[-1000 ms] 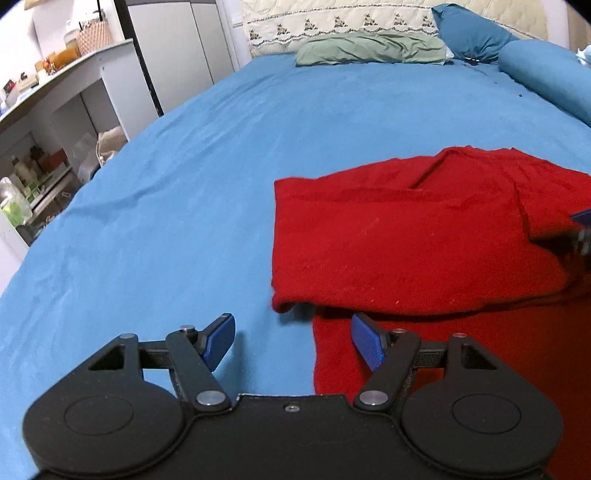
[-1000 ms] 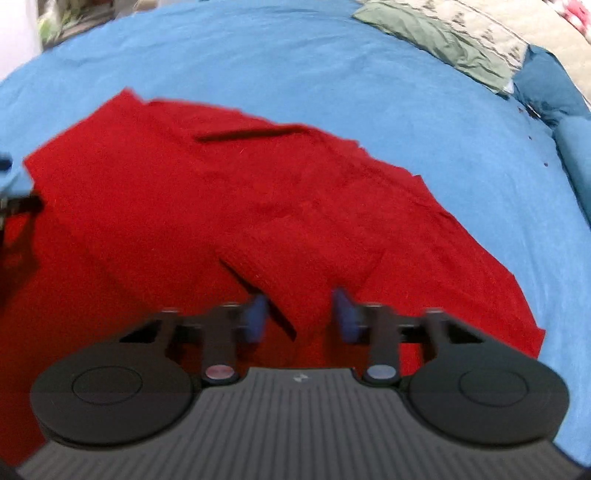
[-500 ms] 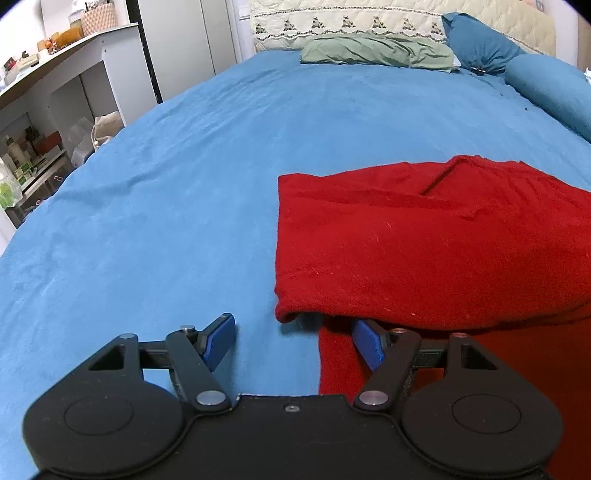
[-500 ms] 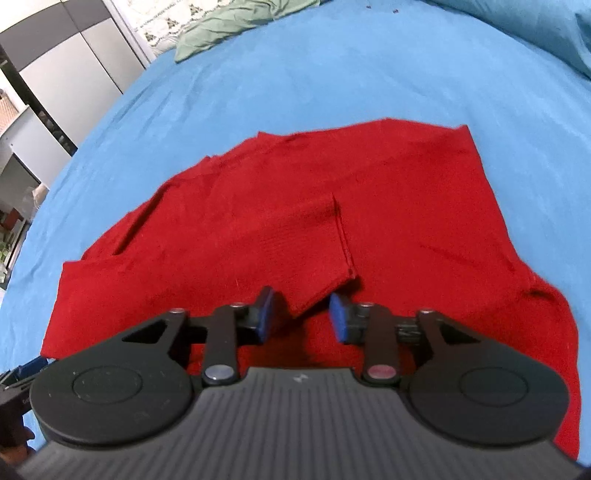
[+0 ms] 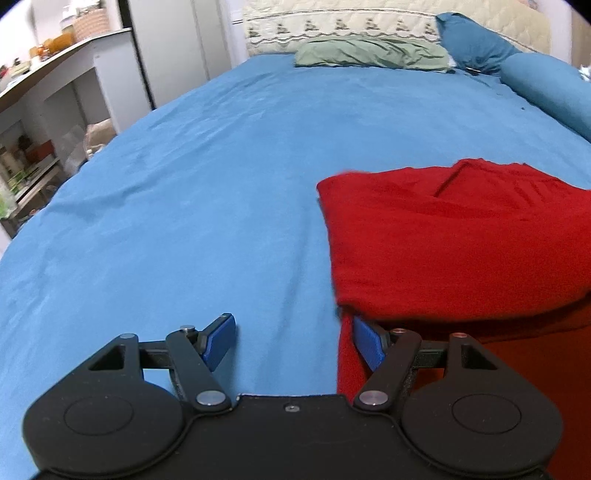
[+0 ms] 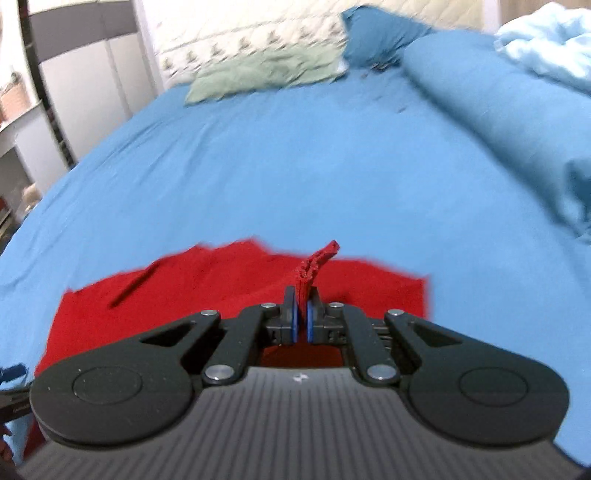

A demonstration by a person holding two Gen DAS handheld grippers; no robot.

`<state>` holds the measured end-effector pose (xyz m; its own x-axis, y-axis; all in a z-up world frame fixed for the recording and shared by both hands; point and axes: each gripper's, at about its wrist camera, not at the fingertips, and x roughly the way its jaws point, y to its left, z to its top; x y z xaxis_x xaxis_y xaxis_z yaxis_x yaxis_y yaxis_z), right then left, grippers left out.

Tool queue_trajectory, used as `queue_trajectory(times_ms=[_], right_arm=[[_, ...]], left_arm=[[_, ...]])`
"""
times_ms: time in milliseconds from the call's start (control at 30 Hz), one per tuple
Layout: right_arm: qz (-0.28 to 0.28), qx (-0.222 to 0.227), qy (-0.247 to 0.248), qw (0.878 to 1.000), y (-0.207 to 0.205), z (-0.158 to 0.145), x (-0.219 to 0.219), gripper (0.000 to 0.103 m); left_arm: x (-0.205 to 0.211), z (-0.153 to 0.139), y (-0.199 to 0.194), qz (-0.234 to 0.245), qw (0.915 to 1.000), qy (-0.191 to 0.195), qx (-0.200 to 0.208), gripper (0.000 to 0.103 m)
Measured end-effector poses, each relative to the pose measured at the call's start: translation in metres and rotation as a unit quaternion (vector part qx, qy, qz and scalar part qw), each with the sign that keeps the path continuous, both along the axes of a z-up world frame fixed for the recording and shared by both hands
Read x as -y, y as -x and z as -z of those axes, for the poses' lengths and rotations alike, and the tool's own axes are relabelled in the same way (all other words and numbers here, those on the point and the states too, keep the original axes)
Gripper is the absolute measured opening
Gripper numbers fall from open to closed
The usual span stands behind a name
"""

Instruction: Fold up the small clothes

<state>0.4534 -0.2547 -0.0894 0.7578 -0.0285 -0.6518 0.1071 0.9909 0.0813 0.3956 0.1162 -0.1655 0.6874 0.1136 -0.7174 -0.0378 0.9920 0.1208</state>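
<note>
A blue bedsheet (image 5: 229, 177) covers the bed, lightly creased. At its head a green pillow (image 5: 373, 53) lies flat against a quilted cream headboard (image 5: 332, 20) with a stitched motif row. Beside it sits a dark blue pillow (image 5: 472, 42), and a blue bolster (image 5: 546, 86) runs along the right edge. A pale blue blanket (image 6: 546, 48) is bunched there (right wrist view only). Left of the bed stand a white shelf unit (image 5: 55, 85) and a wardrobe (image 5: 177, 44).
</note>
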Motion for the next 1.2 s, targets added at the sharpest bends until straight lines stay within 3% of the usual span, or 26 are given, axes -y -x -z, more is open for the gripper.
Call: queue_trajectory(times_ms=[167, 467, 533, 600, 667, 700, 800, 900, 1033, 1200], right_arm=[[0.02, -0.037, 0.004, 0.999, -0.001, 0.022, 0.041, 0.02], [0.022, -0.094, 0.01, 0.995, 0.007, 0.082, 0.046, 0.022], [0.023, -0.091, 0.023, 0.995, 0.017, 0.083, 0.046, 0.036], [0.022, -0.087, 0.054, 0.994, 0.024, 0.075, 0.041, 0.076], [-0.002, -0.057, 0.092, 0.994, 0.032, 0.064, 0.031, 0.094], [-0.026, -0.04, 0.108, 0.993, 0.035, 0.058, 0.023, 0.098], [-0.086, -0.03, 0.099, 0.991, 0.035, 0.055, 0.01, 0.099], [-0.088, -0.039, 0.061, 0.994, 0.024, 0.07, 0.009, 0.099], [-0.06, -0.071, 0.01, 0.996, 0.018, 0.106, 0.021, 0.099], [-0.056, -0.021, -0.014, 0.998, 0.034, 0.122, 0.026, 0.1]], left_arm=[[0.0, 0.003, -0.003, -0.013, 0.9998, 0.014, -0.011, 0.072], [-0.005, 0.002, 0.016, -0.009, 0.9992, -0.012, -0.037, 0.071], [-0.004, 0.0, 0.02, -0.003, 0.9989, -0.021, -0.043, 0.071], [0.001, -0.012, 0.024, 0.002, 0.9989, -0.031, -0.035, 0.068], [0.012, -0.03, 0.028, 0.02, 0.9994, -0.028, -0.006, 0.069], [0.019, -0.037, 0.028, 0.033, 0.9993, -0.016, 0.004, 0.069], [0.048, -0.048, 0.022, 0.084, 0.9961, 0.018, 0.017, 0.073], [0.074, -0.038, 0.012, 0.11, 0.9933, 0.026, 0.02, 0.074], [0.079, -0.003, -0.002, 0.096, 0.9944, 0.04, -0.019, 0.074], [0.068, 0.008, 0.002, 0.092, 0.9938, 0.063, 0.001, 0.074]])
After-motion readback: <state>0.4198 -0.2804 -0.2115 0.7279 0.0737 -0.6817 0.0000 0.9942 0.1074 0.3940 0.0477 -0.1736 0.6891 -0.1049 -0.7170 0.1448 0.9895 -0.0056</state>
